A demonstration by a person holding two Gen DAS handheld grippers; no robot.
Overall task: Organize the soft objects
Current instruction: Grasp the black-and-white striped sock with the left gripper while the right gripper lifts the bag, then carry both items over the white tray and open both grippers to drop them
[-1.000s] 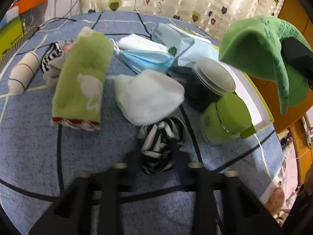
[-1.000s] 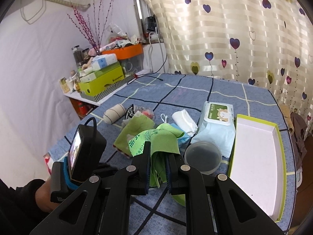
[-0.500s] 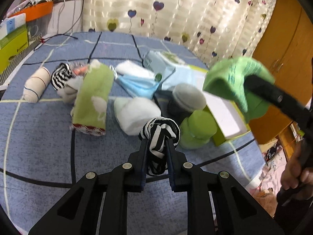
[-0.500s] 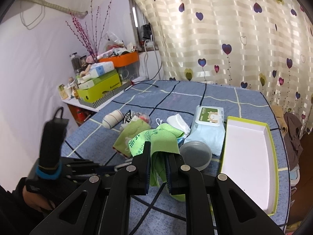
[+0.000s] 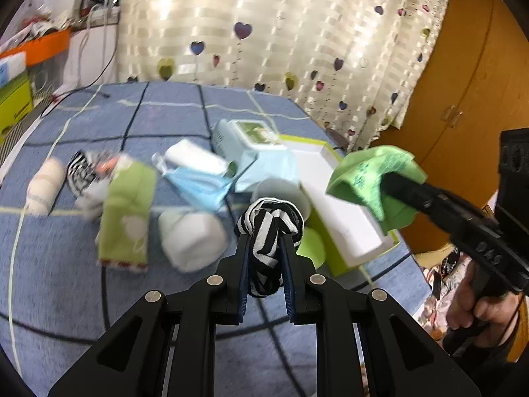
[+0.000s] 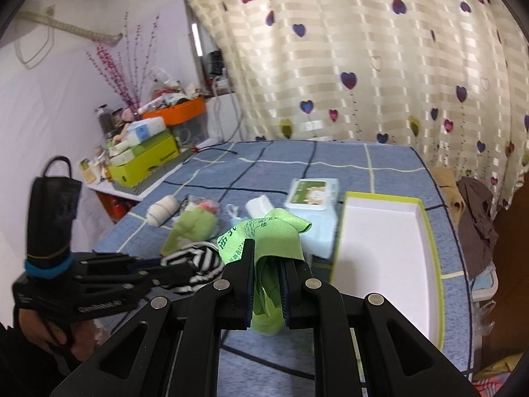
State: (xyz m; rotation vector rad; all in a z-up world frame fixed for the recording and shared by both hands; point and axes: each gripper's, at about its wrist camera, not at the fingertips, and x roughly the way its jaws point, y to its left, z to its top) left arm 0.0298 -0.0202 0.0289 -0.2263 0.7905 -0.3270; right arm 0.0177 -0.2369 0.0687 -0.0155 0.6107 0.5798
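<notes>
My left gripper point(image 5: 266, 248) pinches a black-and-white striped sock point(image 5: 268, 228), its jaws having just been closing on the bundle, which bulges above the fingertips and hangs clear of the blue checked bedspread point(image 5: 59, 284). My right gripper point(image 6: 267, 261) is pressed together on a green cloth point(image 6: 264, 231) printed with green characters; the cloth drapes over and down between the fingers, held above the bedspread near the near-left corner of the white tray point(image 6: 380, 248) with a lime rim. In the left wrist view the right gripper point(image 5: 390, 182) enters from the right, cloth bunched at its tip above the tray point(image 5: 344, 225), with a hand point(image 5: 476, 307) on its handle. In the right wrist view the left gripper point(image 6: 185, 264) reaches in from the left, the sock point(image 6: 198, 258) at its tip. On the bedspread lie a green towel point(image 5: 127, 218), a white bundle point(image 5: 193, 241), a blue mask point(image 5: 198, 185), a wipes pack point(image 5: 254, 139), a beige roll point(image 5: 43, 182) and a second striped item point(image 5: 79, 168), all blurred.
</notes>
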